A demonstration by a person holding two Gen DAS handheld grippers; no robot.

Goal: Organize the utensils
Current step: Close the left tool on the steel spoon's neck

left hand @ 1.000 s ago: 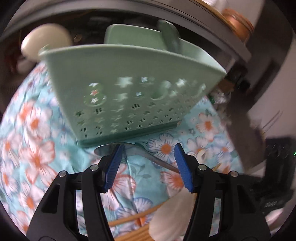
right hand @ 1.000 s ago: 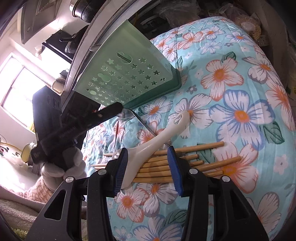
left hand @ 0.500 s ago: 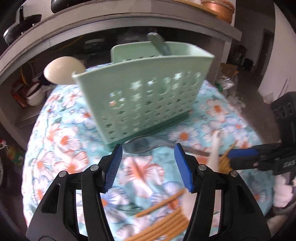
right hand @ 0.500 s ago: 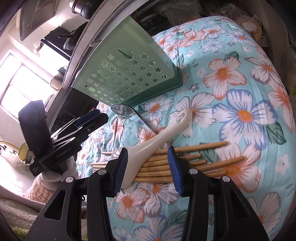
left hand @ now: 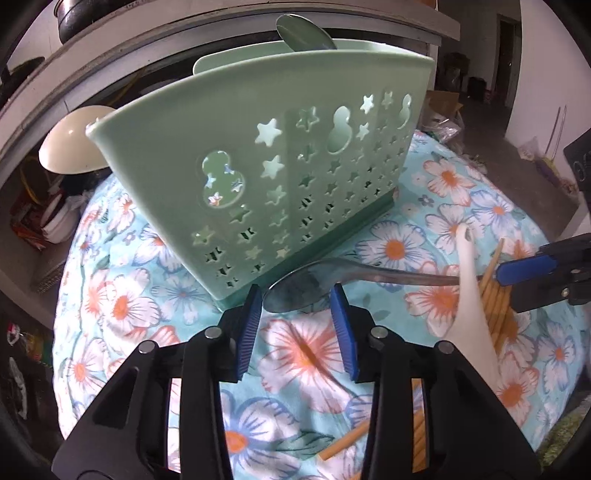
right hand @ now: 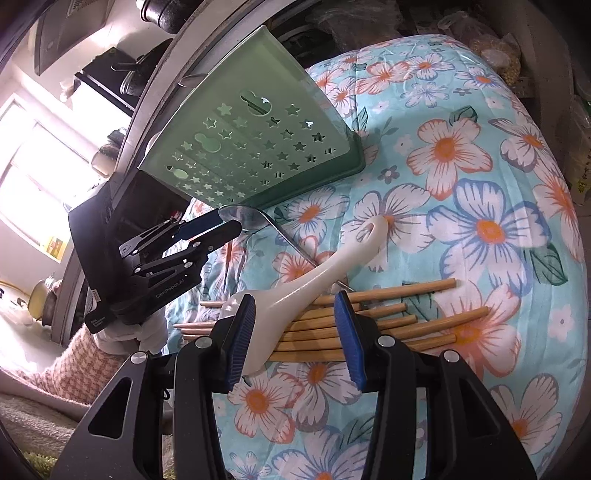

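Observation:
A green star-punched utensil holder [left hand: 258, 147] stands on the floral cloth, and a spoon bowl [left hand: 306, 33] sticks out of its top. A metal spoon [left hand: 303, 291] lies on the cloth at the holder's foot. My left gripper [left hand: 295, 306] has that spoon's bowl between its fingertips and its jaws are closing; the pads do not clearly press it. From the right wrist view the left gripper [right hand: 221, 225] reaches the spoon [right hand: 240, 216] beside the holder [right hand: 258, 147]. My right gripper [right hand: 291, 332] hovers open over a white paddle [right hand: 325, 277] that lies across several wooden chopsticks [right hand: 406, 325].
The floral cloth [right hand: 480, 229] covers a rounded table that drops off at the right. A grey shelf [left hand: 221, 48] runs behind the holder, with a cream bowl [left hand: 74, 147] under it at the left. A gloved hand [right hand: 122, 332] holds the left gripper.
The left gripper's view has rolled level and come closer to the spoon's bowl, and its jaws have narrowed around it. The right gripper has stayed still.

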